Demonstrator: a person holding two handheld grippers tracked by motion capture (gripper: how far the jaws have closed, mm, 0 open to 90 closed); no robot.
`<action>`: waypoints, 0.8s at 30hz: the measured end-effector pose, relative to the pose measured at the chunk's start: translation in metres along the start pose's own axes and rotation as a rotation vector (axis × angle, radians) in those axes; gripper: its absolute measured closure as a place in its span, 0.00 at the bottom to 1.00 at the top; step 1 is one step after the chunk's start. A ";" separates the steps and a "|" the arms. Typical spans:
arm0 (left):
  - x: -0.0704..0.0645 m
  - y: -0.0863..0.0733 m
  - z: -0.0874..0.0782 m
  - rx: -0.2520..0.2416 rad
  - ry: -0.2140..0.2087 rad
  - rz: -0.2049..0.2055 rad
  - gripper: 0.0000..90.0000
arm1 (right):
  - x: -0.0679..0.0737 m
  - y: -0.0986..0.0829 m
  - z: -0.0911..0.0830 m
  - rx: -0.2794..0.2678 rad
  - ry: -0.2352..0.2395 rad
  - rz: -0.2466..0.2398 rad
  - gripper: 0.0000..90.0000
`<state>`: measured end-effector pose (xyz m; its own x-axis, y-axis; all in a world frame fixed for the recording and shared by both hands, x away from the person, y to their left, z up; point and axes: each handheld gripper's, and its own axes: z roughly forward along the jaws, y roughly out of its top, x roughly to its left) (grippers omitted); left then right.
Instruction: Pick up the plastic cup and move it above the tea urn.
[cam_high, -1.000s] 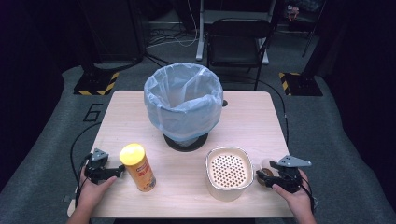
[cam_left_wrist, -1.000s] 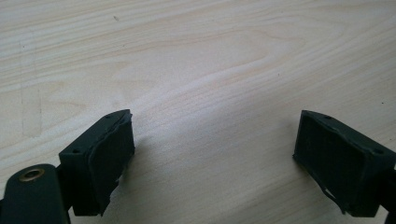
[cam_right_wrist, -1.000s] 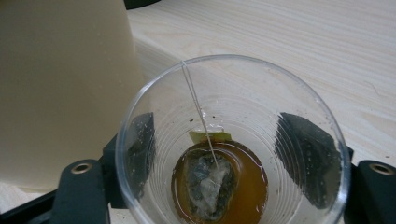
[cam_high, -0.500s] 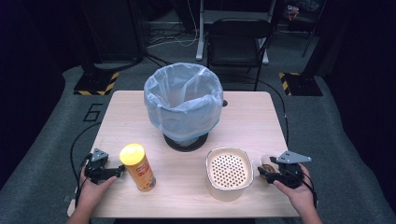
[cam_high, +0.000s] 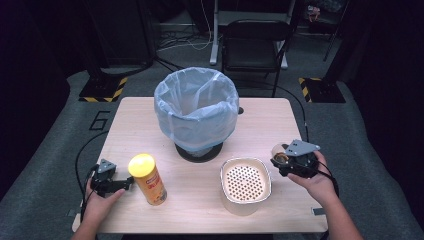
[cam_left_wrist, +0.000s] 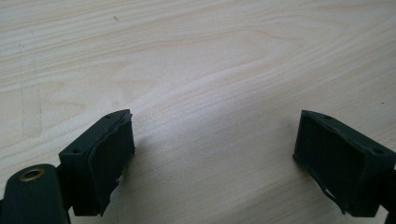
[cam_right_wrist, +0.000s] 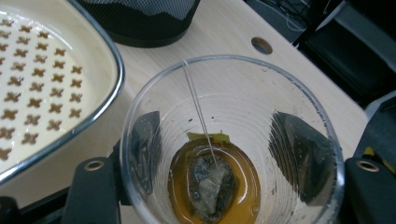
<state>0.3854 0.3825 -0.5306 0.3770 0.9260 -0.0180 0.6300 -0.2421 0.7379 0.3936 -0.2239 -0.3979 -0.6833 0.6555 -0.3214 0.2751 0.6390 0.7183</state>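
Right gripper (cam_high: 286, 161), held in the person's right hand (cam_high: 315, 182) at the near right of the wooden table (cam_high: 280, 125): its two black jaws clamp a clear plastic cup (cam_right_wrist: 231, 144) from opposite sides, each pad visible through the cup wall. In the right gripper view the cup is seen from above its open rim. The wall is transparent with faint horizontal ridges and scattered droplets. At the bottom lies a shallow pool of amber-brown liquid holding a soaked tea bag (cam_right_wrist: 210, 184), dark and lumpy, with a thin white string (cam_right_wrist: 198, 109) running up the inner wall to the far rim and a small yellow-green tag edge just behind the bag. In the high view the cup (cam_high: 278, 151) shows as a pale round rim at the gripper's front, just right of the cream dish (cam_high: 246, 186), which has a perforated, cross-patterned inside. The cup and the dish are near each other; whether they touch cannot be told.

Left gripper (cam_high: 117, 185), at the near left table edge in the person's left hand (cam_high: 100, 202): jaws spread wide over bare wood, holding nothing. Just right of it stands a yellow-lidded canister (cam_high: 148, 179), tilted slightly.

Centre, farther back: a bin (cam_high: 196, 112) lined with a pale blue bag, on a dark round base.
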 end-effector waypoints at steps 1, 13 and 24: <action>0.000 0.000 0.000 0.000 0.000 0.000 0.13 | -0.001 0.002 0.000 -0.003 -0.001 -0.015 0.38; 0.000 0.000 0.000 0.001 0.000 0.001 0.13 | -0.004 0.016 0.006 -0.025 0.001 -0.077 0.38; 0.000 0.000 0.000 0.000 0.000 0.000 0.13 | -0.001 0.039 0.019 -0.088 0.002 -0.181 0.38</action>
<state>0.3854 0.3825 -0.5306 0.3769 0.9261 -0.0180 0.6301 -0.2421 0.7378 0.4176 -0.1920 -0.3814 -0.7174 0.5326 -0.4490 0.0877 0.7084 0.7003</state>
